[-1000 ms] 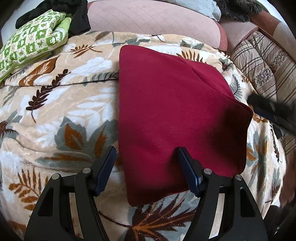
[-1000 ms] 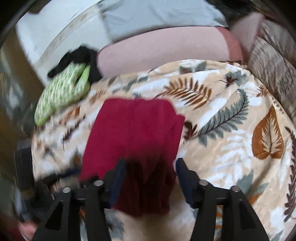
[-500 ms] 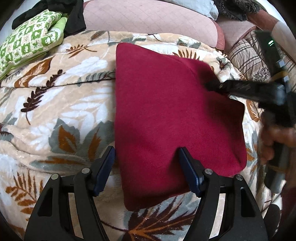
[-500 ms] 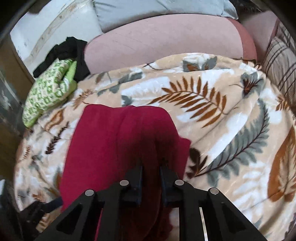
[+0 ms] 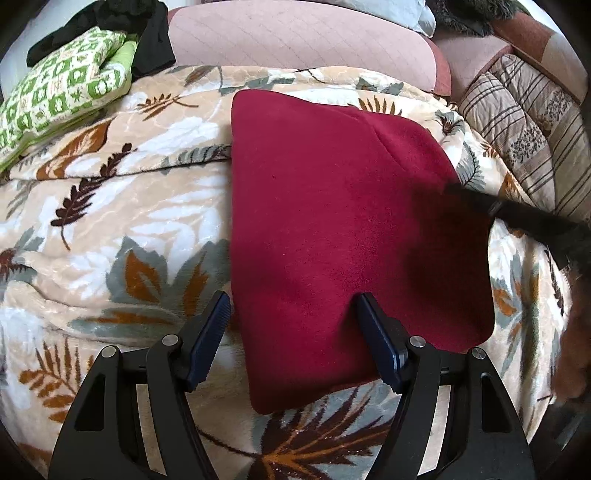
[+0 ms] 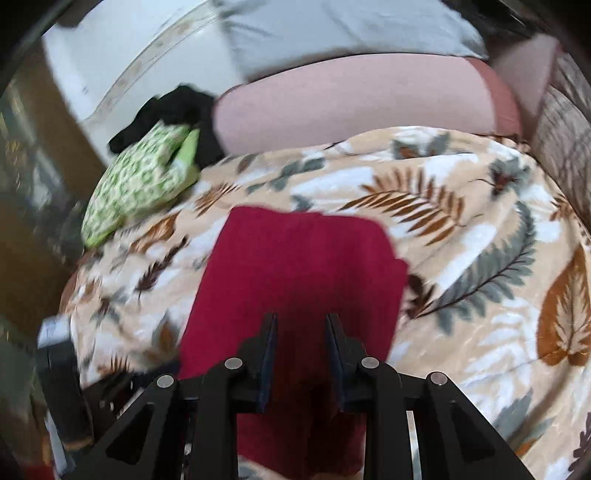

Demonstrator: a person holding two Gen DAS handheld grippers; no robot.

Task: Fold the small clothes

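Observation:
A dark red folded cloth [image 5: 332, 229] lies flat on a leaf-patterned blanket [image 5: 110, 206]. My left gripper [image 5: 293, 306] is open and empty, its fingers straddling the cloth's near left edge. The right gripper shows as a dark blur [image 5: 524, 218] at the cloth's right edge. In the right wrist view the same red cloth [image 6: 295, 273] lies under my right gripper [image 6: 301, 325], whose jaws stand a small gap apart above the cloth with nothing between them.
A green-and-white patterned folded cloth [image 5: 62, 85] and black garments [image 5: 147, 40] lie at the far left. A pink cushion [image 5: 295, 33] runs along the back. A striped quilt [image 5: 524, 122] lies at the right. A grey pillow [image 6: 332, 33] sits behind the cushion.
My right gripper, shut half a second ago over the cloth, has parted its jaws and drawn back toward the cloth's right edge. The left gripper has hardly moved.

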